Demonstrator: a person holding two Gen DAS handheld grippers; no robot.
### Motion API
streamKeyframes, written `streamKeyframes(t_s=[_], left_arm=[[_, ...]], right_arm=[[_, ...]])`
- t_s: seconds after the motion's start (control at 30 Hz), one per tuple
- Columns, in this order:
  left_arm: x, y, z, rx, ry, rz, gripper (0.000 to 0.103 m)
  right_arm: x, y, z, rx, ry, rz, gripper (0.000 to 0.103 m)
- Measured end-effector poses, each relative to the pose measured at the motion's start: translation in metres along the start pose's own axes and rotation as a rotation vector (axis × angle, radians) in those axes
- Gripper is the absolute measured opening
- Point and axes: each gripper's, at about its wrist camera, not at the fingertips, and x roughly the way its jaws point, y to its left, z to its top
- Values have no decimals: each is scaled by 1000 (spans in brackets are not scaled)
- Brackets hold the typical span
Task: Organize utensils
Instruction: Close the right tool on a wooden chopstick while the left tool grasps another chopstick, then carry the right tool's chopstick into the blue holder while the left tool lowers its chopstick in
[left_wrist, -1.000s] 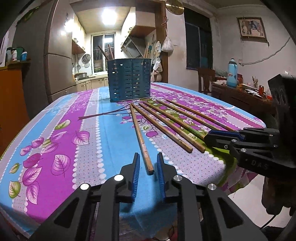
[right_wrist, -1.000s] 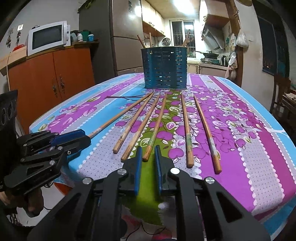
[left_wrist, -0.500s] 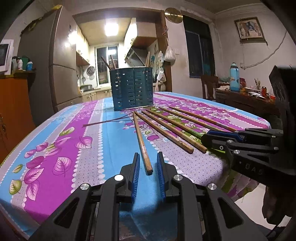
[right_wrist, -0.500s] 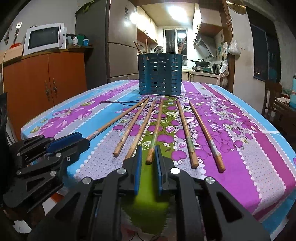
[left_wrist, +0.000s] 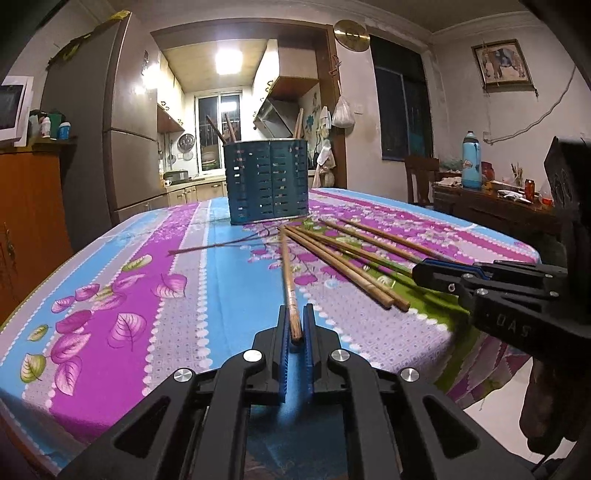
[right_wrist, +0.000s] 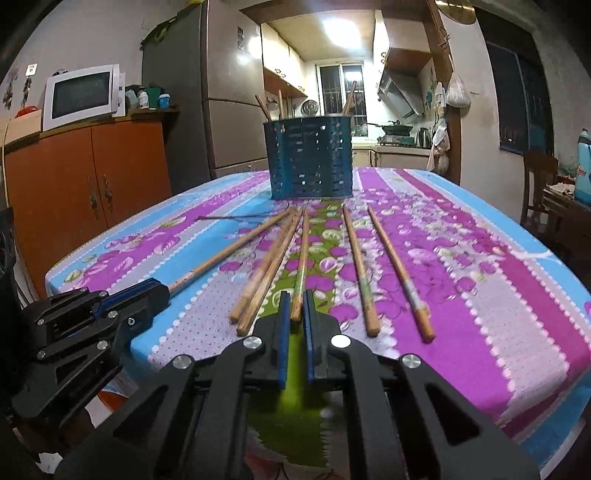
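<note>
Several long wooden chopsticks lie fanned out on the floral tablecloth (left_wrist: 110, 295), tips toward a dark blue perforated utensil holder (left_wrist: 269, 181) that holds a few sticks; it also shows in the right wrist view (right_wrist: 309, 158). My left gripper (left_wrist: 295, 325) is open with its jaws on either side of the near end of the leftmost chopstick (left_wrist: 287, 273). My right gripper (right_wrist: 295, 310) is open, its jaws on either side of the near end of a middle chopstick (right_wrist: 301, 266). Each gripper shows in the other's view: the right (left_wrist: 480, 280), the left (right_wrist: 122, 302).
A thin dark twig (left_wrist: 218, 245) lies on the cloth left of the chopsticks. The near table edge is under both grippers. An orange cabinet with a microwave (right_wrist: 81, 96) and a fridge stand to the left, a side table with a blue bottle (left_wrist: 471, 160) to the right.
Both grippers have moved forward and lower toward the table. The chopstick ends that lay ahead of the fingertips now sit between the jaws.
</note>
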Motion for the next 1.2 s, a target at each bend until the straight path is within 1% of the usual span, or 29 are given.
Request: streamKeyframes(t_s=[0.1,0.23,0.47,0.6,0.77,0.9,1.03,1.2], left_arm=[[-9,2,11,-4,-25,-3,8],[-28,9,34,-24,-80,0,8],[-60,22,76,-24,-182,5,8],[-69,25,95,-18,-227,7,8],[-70,29,127,-11,-270,-11,8],[-61,31,153,1,-279,-19,8],[-43,38,174,-21,-251,-47,8],[-25,41,195,-19,-218,-54,8]], right_arm=[[-11,-3,10,-8,-23,1,5],[-29,-5,28,-32,-64,3,5],[-62,-3,73,-110,-163,28,5],[-65,-5,91,-136,-191,35,5],[-66,-10,116,-148,-209,55,5],[-64,-12,141,-154,-213,86,5],[-57,-17,162,-155,-198,113,5],[-48,-21,185,-161,-174,131,5]])
